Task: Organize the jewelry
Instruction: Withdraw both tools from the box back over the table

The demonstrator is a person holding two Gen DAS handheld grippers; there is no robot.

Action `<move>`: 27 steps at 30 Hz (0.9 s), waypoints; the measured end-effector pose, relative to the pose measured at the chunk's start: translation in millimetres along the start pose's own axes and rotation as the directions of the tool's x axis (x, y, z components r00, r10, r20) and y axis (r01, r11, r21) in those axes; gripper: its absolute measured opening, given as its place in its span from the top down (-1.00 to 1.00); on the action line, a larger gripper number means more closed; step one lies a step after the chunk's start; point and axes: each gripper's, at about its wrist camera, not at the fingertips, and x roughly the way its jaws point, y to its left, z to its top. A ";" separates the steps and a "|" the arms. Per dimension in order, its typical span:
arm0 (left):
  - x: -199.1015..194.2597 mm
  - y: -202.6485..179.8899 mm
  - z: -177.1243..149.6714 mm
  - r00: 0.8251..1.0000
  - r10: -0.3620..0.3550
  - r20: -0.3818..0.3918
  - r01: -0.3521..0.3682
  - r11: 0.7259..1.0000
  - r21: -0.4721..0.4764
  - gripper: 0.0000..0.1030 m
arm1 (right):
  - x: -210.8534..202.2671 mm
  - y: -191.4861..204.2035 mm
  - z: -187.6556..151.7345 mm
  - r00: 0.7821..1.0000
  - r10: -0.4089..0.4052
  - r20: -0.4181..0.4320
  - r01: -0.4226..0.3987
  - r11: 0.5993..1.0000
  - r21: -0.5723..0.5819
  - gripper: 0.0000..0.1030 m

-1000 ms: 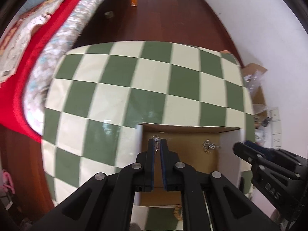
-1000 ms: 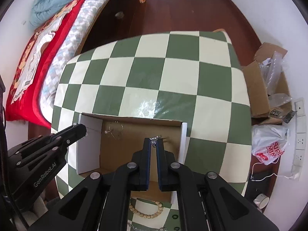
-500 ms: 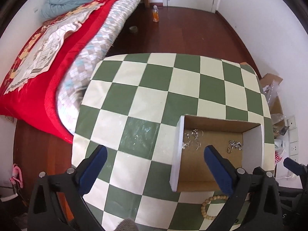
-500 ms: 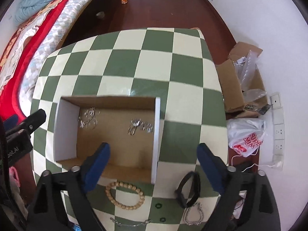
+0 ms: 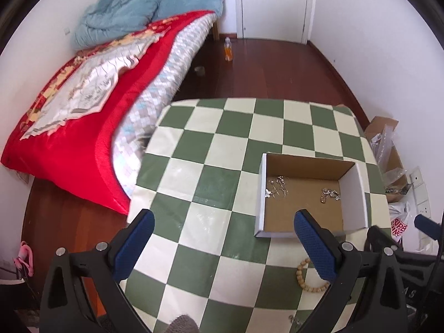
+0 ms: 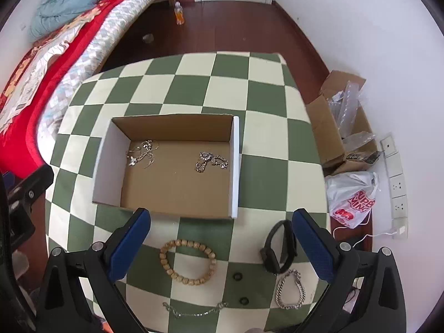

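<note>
While both grippers hang wide apart and empty above a green-and-cream checked table (image 6: 266, 63), a cardboard box (image 6: 236, 166) already holds two small tangles of silver jewelry: one (image 6: 141, 152) near its left wall, another (image 6: 211, 162) near its right.

Five loose pieces and two small dark rings remain on the table's near edge, outside the box. From the right gripper (image 6: 220, 245), a wooden bead bracelet (image 6: 188, 262) lies directly between the spread fingers, just short of the box's front wall. A black band (image 6: 279, 247) stands on edge close against the right-hand finger, a heavy silver chain bracelet (image 6: 290, 290) lies just below it with its long axis running toward the camera, and a thin silver chain (image 6: 194, 309) stretches crosswise along the table's front edge. The two dark rings (image 6: 237, 276) sit between bracelet and band.

By this judgement the right gripper is the nearer for the next pick, the beads being the most squarely lined up with its opening.

From the left gripper (image 5: 222, 245), whose fingers are equally spread, only part of the bead bracelet (image 5: 302, 272) shows behind its right-hand finger, and the box (image 5: 260, 194) lies off to the right; the band, chain bracelet and rings cannot be seen. That view alone shows the bed's (image 5: 83, 144) full length.
</note>
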 end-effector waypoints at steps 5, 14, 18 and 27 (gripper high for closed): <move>-31.9 -1.5 -12.1 0.999 0.011 0.038 -0.012 1.000 0.019 -0.99 | -38.5 -3.9 -15.2 0.996 -0.008 0.085 0.007 1.000 0.011 -0.99; -80.4 -5.0 -30.5 0.991 0.074 0.112 -0.076 0.997 0.014 -0.99 | -102.8 -4.3 -39.1 0.979 0.010 0.204 -0.012 1.000 0.011 -0.99; -90.8 -1.8 -42.3 0.987 0.076 0.142 -0.076 0.997 -0.008 -0.99 | -123.5 -10.0 -52.4 0.972 0.024 0.234 -0.032 0.999 0.030 -1.00; -46.6 -19.9 -84.0 0.998 0.061 0.023 -0.062 0.997 0.035 -0.99 | -96.4 -54.4 -104.6 0.993 0.027 0.114 -0.043 0.990 0.134 -0.99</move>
